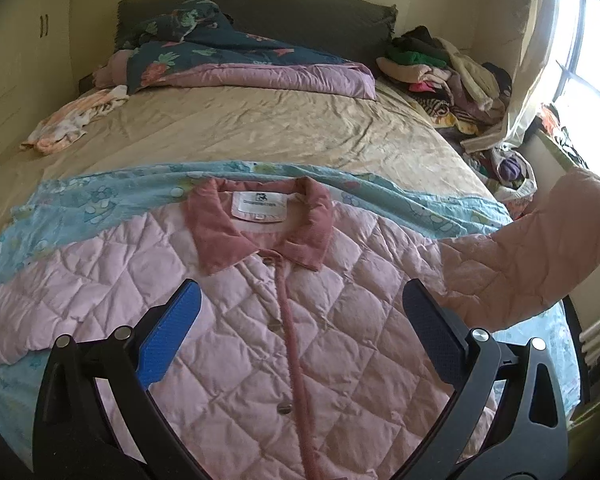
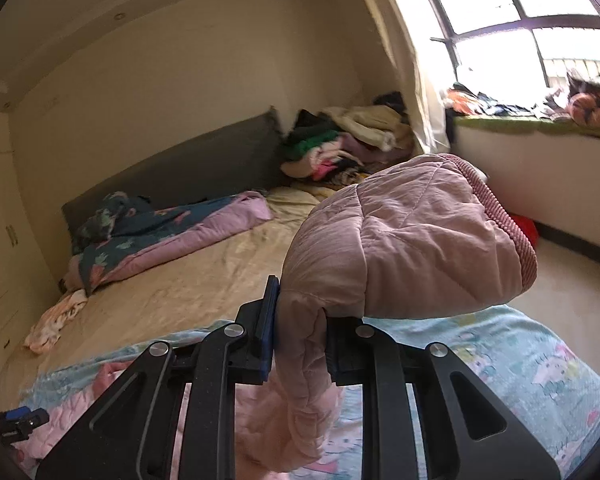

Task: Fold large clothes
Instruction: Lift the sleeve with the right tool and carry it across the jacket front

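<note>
1. Black fingers with blue pads fill the bottom of both views. The left gripper (image 1: 300, 336) has its jaws wide apart, with nothing in them, and hangs over the chest of the pink jacket (image 1: 236, 320).
2. The right gripper (image 2: 300, 340) is squeezed tight on the sleeve (image 2: 400, 236) of the jacket. The sleeve end is up in the air and its striped cuff (image 2: 512, 224) flops to the right.
3. The jacket lies flat, front up and buttoned, on a blue cartoon sheet (image 1: 100, 200) at the near end of the bed (image 1: 260, 128). Its collar (image 1: 260, 224) points toward the far end of the bed.
4. I think the step now is folding the sleeve in over the chest.
5. Next, the sleeve should go across the front and lie flat. The free gripper could hold the body down so it does not slide.
6. The puffy sleeve may bunch up or spring back.
7. Farther off are a flowery quilt (image 1: 228, 52), a small rag (image 1: 72, 120) and a big pile of clothes (image 1: 444, 72) by the window. None of these is in the way.
</note>
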The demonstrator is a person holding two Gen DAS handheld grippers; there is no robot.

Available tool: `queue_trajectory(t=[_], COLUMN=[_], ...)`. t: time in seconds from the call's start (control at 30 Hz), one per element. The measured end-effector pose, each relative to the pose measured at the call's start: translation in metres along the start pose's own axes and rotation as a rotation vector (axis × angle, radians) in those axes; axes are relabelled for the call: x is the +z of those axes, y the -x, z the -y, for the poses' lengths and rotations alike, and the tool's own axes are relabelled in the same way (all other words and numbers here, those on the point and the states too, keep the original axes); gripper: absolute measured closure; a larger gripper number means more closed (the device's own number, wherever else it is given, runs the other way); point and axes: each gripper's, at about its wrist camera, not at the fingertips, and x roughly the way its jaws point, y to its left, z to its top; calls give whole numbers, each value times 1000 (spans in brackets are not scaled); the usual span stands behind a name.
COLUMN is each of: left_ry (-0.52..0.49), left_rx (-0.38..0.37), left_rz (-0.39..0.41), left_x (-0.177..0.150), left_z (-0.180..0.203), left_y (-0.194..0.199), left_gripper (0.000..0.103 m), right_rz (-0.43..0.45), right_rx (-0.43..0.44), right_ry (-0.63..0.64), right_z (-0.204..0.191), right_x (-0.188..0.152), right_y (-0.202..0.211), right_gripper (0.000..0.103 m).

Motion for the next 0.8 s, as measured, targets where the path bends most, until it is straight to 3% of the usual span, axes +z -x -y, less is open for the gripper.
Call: queue_trajectory(t=[0.3,0.8], left_ry=[48,134], left_rx=[-5,-27], left_rz=[13,17], left_x=[6,5], left_z=[-31,-85], left_y=[11,15], left_gripper=[8,8], right_rz=[12,-5], right_rx=[81,201], right_ry=[75,220], right_z=[-65,-162], right_x=[6,-12], right_y=[8,8], right_gripper=[84,84])
